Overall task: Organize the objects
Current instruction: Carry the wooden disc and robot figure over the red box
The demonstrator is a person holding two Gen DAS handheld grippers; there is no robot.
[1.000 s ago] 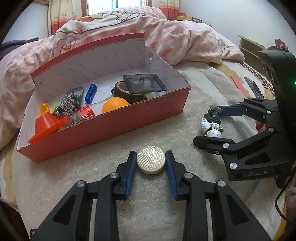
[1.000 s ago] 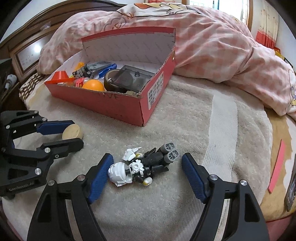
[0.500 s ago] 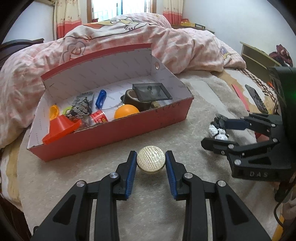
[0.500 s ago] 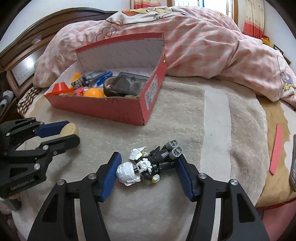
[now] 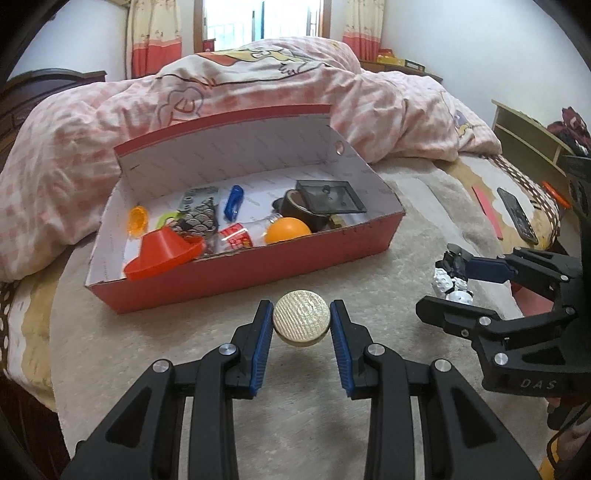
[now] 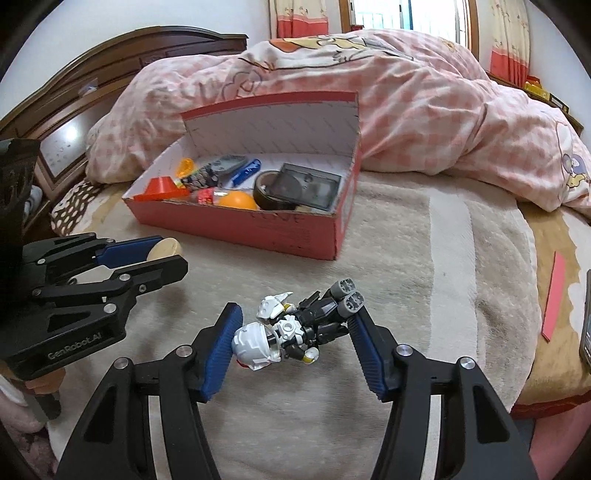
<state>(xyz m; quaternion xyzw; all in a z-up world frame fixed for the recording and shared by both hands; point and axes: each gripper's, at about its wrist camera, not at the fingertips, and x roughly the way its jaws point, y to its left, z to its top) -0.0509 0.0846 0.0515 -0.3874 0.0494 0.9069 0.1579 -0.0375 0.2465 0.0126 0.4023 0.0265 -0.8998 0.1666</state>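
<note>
Bright window (image 5: pixel 258 22), curtains (image 5: pixel 155 37), wooden headboard (image 6: pixel 74 92), white walls.

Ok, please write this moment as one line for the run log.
left hand-held gripper: shut on round disc, lifted | right hand-held gripper: shut on toy robot | red box: open

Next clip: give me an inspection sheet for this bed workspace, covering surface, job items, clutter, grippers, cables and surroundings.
Surface: beige plush blanket over the bed.
Job's things: open red cardboard box holding an orange plastic ball, an orange funnel, a blue clip and more; round ribbed cream disc; black-and-white toy robot figure.
Clutter: dark phone and red strip at the bed edge.
Grippers: left hand-held gripper shut on the disc, lifted off the blanket; right hand-held gripper shut on the figure.
Cables: black cable at lower right.
Surroundings: pink checked quilt, wooden headboard, curtained window.
</note>
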